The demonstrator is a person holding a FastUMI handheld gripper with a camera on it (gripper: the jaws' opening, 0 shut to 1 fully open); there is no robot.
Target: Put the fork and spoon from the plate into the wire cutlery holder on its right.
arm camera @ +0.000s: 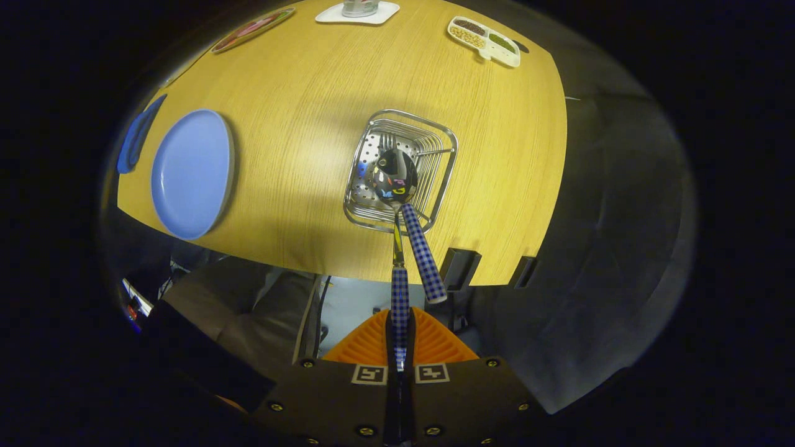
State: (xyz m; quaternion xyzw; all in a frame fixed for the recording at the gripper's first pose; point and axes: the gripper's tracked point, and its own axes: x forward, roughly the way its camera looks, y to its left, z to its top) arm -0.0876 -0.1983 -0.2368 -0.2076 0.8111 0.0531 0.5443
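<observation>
The wire cutlery holder (435, 180) stands on the wooden table, straight beyond my fingers. My gripper (399, 323) is shut on the spoon's blue-checked handle (400, 298). Its thin metal stem runs forward to the shiny spoon bowl (394, 177), which hangs within the holder's opening. The fork stands in the holder with its tines (386, 141) down at the perforated bottom. The fork's checked handle (423, 254) leans out over the near rim, just right of the spoon's stem. The blue plate (192, 174) lies bare to the left of the holder.
The table's near edge (279, 261) runs between my fingers and the holder, with two black brackets (459, 267) on it. A person's lap (248, 304) shows below. At the far side lie a divided snack dish (484, 40), a white coaster with a glass (357, 12) and a patterned plate (251, 28).
</observation>
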